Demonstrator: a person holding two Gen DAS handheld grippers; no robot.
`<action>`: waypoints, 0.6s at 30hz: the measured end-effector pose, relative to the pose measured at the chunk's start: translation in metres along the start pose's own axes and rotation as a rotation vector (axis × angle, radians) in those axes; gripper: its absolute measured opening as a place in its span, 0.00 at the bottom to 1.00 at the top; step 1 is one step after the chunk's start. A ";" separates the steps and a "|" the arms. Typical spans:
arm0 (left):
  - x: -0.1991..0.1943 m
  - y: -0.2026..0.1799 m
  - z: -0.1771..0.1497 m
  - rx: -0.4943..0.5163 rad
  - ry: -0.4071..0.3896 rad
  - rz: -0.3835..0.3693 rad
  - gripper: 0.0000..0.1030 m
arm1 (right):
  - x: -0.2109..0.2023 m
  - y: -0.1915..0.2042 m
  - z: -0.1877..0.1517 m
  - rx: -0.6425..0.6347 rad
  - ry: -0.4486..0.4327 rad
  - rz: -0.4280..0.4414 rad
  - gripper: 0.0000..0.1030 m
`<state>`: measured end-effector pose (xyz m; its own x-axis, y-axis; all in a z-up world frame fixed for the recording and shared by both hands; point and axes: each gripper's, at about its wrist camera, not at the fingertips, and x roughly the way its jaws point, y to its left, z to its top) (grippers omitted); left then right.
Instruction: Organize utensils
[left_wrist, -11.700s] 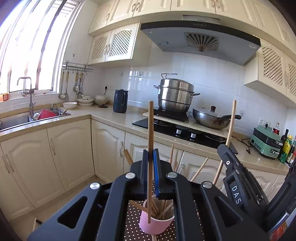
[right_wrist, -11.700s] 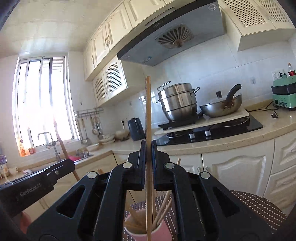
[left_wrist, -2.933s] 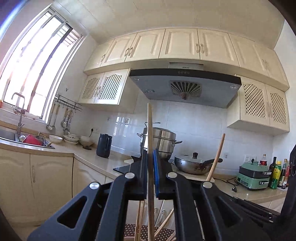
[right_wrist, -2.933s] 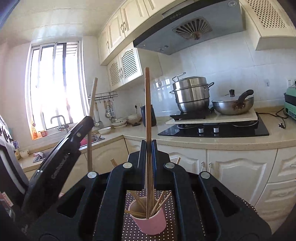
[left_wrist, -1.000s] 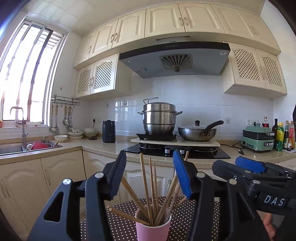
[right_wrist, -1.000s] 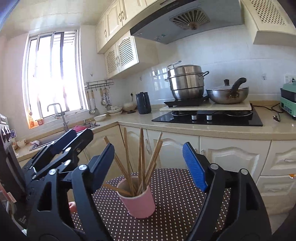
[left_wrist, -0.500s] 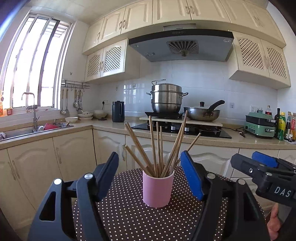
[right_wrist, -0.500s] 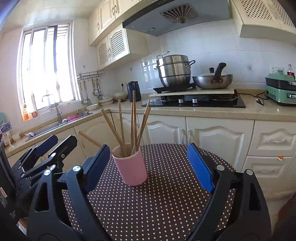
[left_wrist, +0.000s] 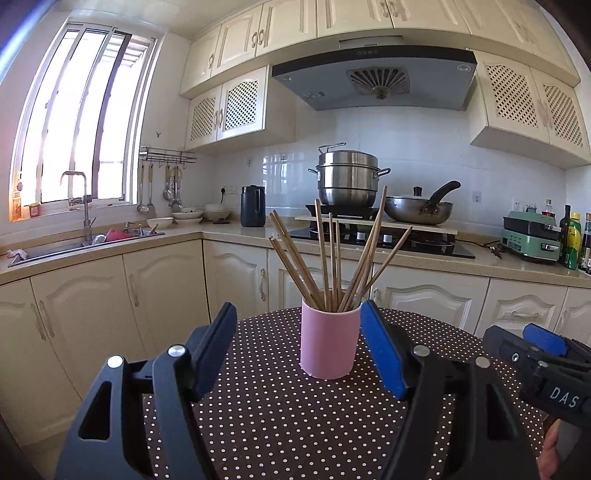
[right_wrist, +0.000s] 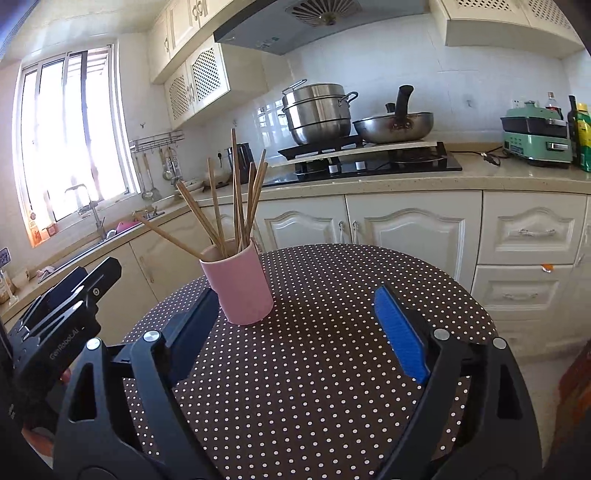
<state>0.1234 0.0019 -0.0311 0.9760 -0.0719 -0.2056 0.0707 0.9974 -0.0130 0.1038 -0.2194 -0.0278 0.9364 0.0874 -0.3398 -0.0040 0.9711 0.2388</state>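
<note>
Polka-dot round table (left_wrist: 295, 424) in cream kitchen

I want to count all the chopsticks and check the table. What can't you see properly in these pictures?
- Lower ends of the wooden chopsticks: hidden inside the pink cylindrical cup in both views; overlapping sticks prevent an exact count.
- Near part of the brown polka-dot tablecloth: covered by the black left gripper and right gripper.
- Dishes in the steel sink: too small, left view.
</note>
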 end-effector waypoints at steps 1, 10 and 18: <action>0.000 -0.001 0.002 0.003 0.000 0.001 0.67 | -0.002 0.001 0.001 -0.002 -0.008 0.000 0.84; -0.005 0.000 0.006 -0.010 0.003 -0.006 0.67 | -0.010 0.009 0.002 -0.020 -0.021 0.006 0.86; -0.007 0.004 0.010 -0.026 -0.001 0.000 0.67 | -0.013 0.012 0.005 -0.011 -0.031 0.011 0.87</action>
<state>0.1189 0.0059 -0.0200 0.9762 -0.0719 -0.2048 0.0654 0.9971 -0.0385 0.0932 -0.2105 -0.0156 0.9466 0.0916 -0.3091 -0.0183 0.9725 0.2321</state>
